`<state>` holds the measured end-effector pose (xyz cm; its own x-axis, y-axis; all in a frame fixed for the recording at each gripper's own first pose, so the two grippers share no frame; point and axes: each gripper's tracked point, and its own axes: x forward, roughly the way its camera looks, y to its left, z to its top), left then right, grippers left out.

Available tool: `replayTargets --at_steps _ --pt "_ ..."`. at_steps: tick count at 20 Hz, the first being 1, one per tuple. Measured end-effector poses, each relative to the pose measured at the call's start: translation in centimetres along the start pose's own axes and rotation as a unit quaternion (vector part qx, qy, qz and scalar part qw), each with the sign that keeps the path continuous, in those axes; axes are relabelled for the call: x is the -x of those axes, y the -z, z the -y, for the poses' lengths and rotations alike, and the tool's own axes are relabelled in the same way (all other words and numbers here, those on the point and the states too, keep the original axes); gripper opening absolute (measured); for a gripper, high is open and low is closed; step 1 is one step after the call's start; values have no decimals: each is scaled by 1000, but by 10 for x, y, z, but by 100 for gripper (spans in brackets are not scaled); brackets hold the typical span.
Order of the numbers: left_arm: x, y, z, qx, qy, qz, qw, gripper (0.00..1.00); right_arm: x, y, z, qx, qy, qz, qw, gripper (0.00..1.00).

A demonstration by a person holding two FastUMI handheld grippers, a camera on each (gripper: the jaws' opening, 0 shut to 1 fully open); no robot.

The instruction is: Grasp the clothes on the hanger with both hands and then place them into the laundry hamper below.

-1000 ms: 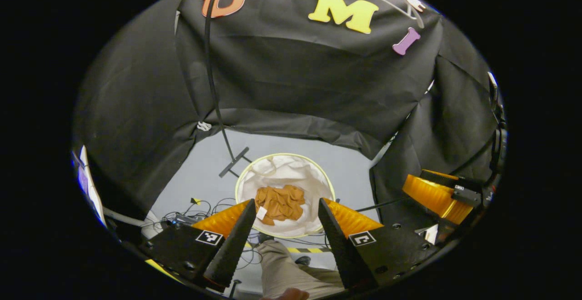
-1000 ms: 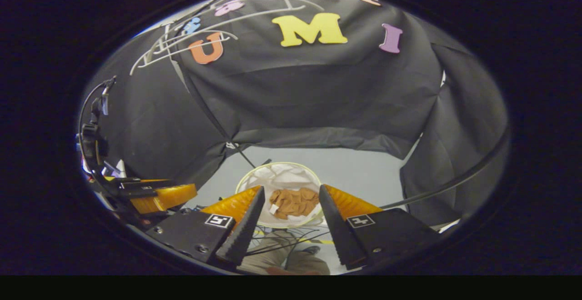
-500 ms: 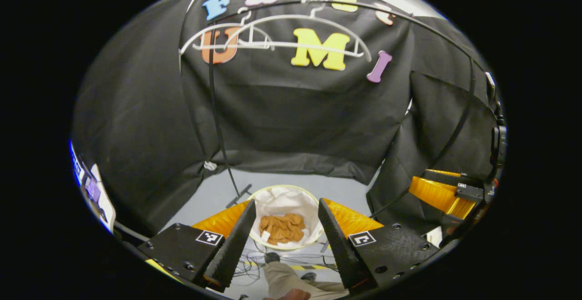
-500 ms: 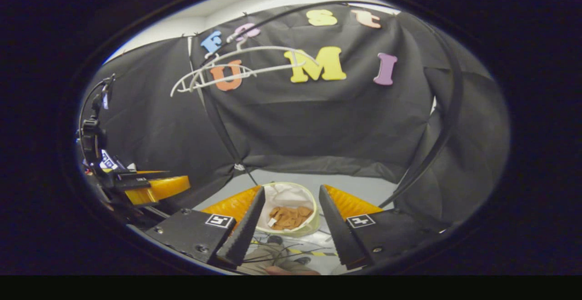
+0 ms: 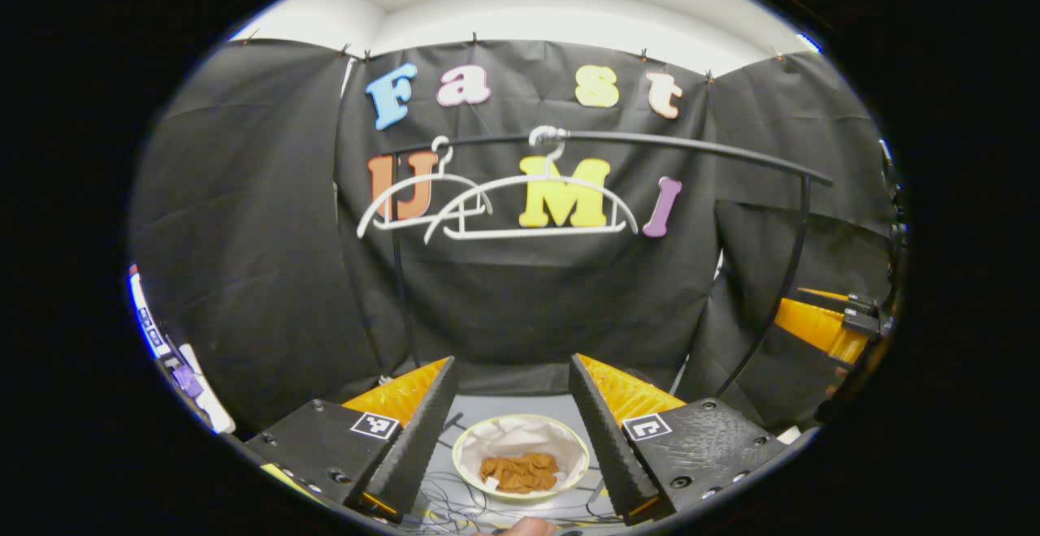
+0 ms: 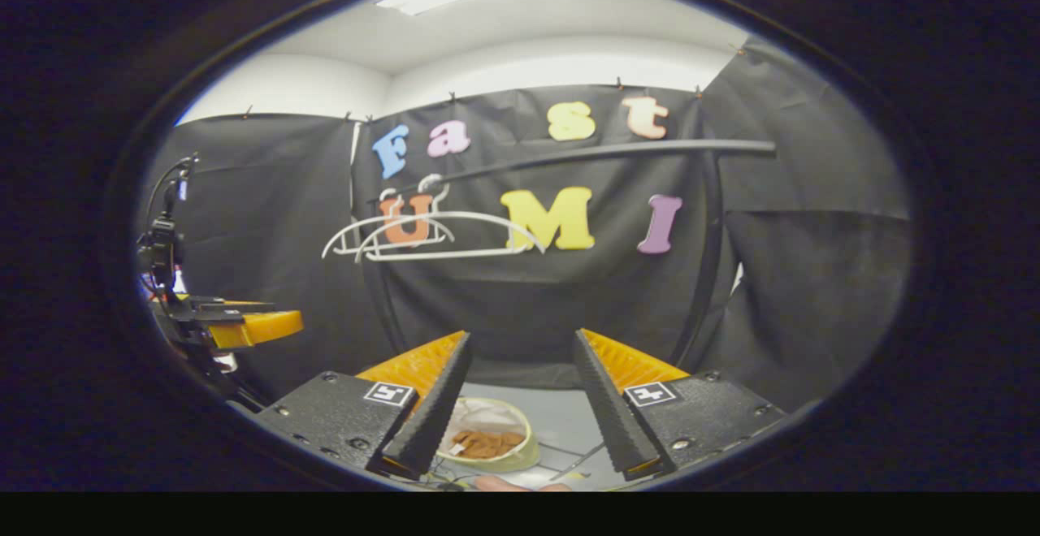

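Grey floor (image 5: 561,402) carries round laundry hamper (image 5: 520,426); thin cables (image 5: 455,503) lie beside it.

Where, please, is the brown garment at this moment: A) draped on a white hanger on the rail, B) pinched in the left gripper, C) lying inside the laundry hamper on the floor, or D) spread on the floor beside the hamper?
C: the brown garment lies crumpled inside the laundry hamper on the floor, while the white hangers on the rail hang bare and the left gripper is open and holds nothing.
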<state>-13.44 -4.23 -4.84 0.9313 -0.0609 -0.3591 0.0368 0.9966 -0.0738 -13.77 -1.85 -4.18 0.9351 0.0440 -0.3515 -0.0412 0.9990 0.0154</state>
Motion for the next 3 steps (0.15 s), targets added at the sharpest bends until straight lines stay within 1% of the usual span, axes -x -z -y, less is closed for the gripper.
replayTargets --at_steps 1,2,3 --pt "4 -14 -6 -2 3 19 1000 85 5 -14 4 4 10 23 1000 82" --pt "8 -26 -12 -5 1 38 999 76 13 -30 9 9 22 46 999 82" --pt "13 -39 -20 -7 -4 59 998 76 19 -44 10 17 32 70 997 81"
